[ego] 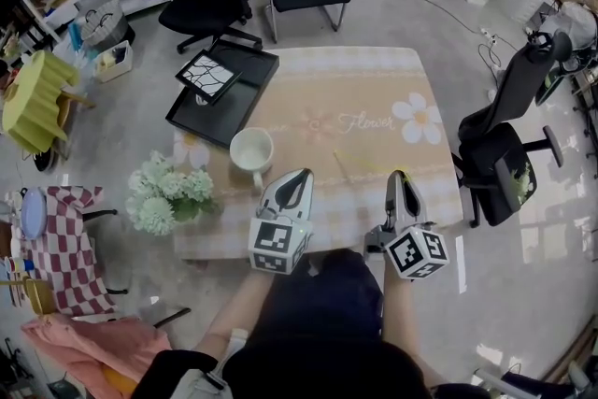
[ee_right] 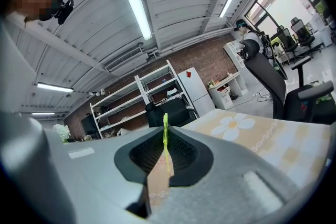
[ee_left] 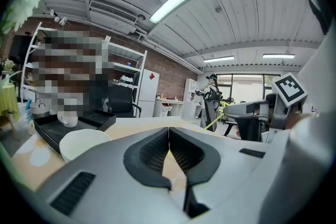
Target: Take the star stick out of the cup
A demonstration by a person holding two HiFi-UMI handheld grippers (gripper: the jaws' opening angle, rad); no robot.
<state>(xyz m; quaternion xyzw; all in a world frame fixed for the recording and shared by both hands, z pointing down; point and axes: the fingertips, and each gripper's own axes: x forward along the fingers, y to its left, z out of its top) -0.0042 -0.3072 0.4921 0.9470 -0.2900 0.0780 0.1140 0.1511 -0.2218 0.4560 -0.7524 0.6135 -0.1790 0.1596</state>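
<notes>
Thin yellow-green star stick (ee_right: pixel 165 128): already out of the white ceramic cup (ego: pixel 250 148), being pinched edge-on between the clenched fingers of the right gripper (ego: pixel 400 178). Its length is reaching forward low over the beige flower-printed surface (ego: pixel 374 79), well apart from the cup; the star end is not showing clearly. The tight pinch is probably guarding so slender a stick against slipping or twisting. Right gripper: pointing roughly level above the surface's near edge. Left gripper (ego: pixel 299 175): fingers closed together on nothing, tipping slightly downward near the cup, likely parked aside since the right one is doing the carrying. The cup is standing upright, appearing empty.
</notes>
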